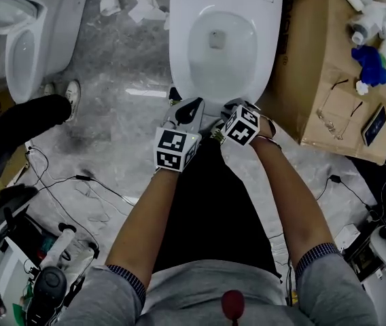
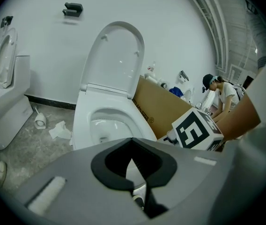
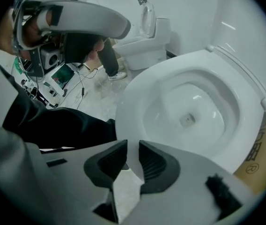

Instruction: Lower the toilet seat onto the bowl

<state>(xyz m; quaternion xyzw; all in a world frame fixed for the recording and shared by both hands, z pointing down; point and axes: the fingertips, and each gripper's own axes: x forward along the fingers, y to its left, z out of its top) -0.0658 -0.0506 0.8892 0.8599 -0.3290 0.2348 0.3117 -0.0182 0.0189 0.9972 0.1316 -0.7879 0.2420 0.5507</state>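
White plastic toilet seat (image 2: 119,55) stands raised. Left tool (image 2: 132,142) pinched shut and right tool (image 3: 133,146) closing, both empty, poised at white ceramic bowl's (image 1: 179,60) front edge, likely to reach it.

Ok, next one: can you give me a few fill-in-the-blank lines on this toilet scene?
1. The toilet's lid stands ___ against the wall.
2. The seat lies flat on the ___.
3. On the cardboard box beside the toilet lies a pair of ___.

Missing words: upright; bowl; glasses.
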